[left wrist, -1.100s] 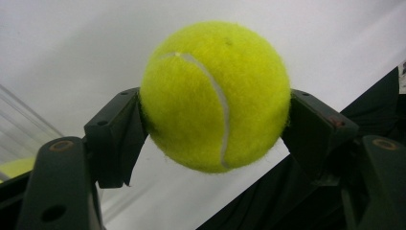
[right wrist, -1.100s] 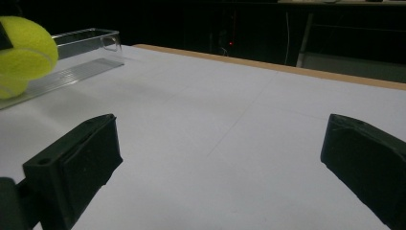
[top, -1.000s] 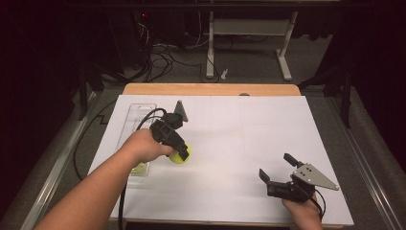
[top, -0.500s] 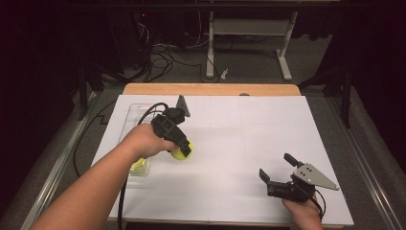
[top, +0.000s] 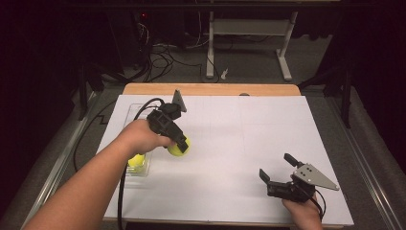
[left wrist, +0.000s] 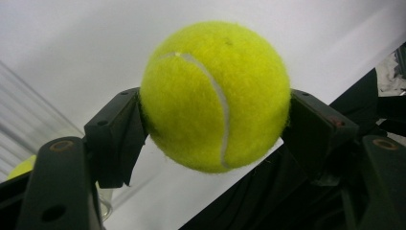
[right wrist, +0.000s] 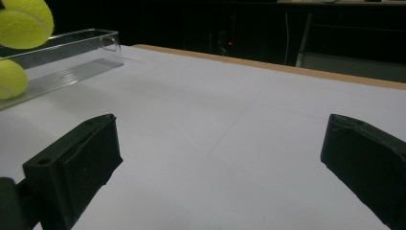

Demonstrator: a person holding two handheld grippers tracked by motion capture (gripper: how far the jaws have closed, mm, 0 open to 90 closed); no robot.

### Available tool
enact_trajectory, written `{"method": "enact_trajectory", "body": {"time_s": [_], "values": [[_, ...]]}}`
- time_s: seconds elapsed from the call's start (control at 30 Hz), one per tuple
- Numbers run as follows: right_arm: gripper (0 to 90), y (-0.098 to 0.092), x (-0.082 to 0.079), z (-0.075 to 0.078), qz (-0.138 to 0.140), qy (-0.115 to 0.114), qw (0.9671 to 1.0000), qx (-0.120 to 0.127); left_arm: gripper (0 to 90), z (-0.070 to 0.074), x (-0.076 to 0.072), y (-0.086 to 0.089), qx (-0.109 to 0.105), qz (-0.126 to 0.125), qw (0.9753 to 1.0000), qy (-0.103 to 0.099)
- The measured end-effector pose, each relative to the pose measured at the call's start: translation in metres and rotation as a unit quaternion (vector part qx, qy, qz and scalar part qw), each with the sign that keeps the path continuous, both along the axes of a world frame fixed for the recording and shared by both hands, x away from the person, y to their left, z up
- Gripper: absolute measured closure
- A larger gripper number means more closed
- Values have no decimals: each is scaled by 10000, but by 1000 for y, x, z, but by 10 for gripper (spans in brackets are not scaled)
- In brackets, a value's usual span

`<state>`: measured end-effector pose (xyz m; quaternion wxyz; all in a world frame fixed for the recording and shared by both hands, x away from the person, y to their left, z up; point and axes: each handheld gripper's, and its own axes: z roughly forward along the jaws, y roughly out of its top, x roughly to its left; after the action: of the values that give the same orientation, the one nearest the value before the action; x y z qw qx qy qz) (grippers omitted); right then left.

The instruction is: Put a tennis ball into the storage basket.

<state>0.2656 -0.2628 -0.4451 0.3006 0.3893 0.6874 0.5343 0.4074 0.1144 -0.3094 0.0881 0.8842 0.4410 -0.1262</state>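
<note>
My left gripper point(top: 182, 143) is shut on a yellow tennis ball point(top: 178, 150) and holds it just right of a clear plastic tray point(top: 125, 116) on the left of the table. In the left gripper view the tennis ball point(left wrist: 215, 96) is pinched between both black jaws of that gripper point(left wrist: 213, 122). A second tennis ball point(top: 136, 162) lies in the tray's near end. The right gripper view has the held tennis ball point(right wrist: 24, 21) above the second tennis ball point(right wrist: 9, 79). My right gripper point(top: 278, 167) stands open near the front right with nothing between its fingers.
White paper point(top: 239, 134) covers the table, with a bare wooden strip point(top: 210, 89) along the far edge. Behind the table are cables and a white stand point(top: 249, 38) on the dark floor. A wide stretch of paper point(right wrist: 215, 110) lies between the two grippers.
My left gripper has lifted a little and drifted away from me with the tennis ball held in it. The right gripper has not moved.
</note>
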Motion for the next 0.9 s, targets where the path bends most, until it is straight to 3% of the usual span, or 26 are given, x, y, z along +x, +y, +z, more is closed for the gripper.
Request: {"method": "enact_trajectory", "body": {"time_s": [0.9], "values": [[6, 0, 0, 0, -11, -6, 10000, -26, 278, -1, 9, 48, -59, 477, 9988, 14]]}}
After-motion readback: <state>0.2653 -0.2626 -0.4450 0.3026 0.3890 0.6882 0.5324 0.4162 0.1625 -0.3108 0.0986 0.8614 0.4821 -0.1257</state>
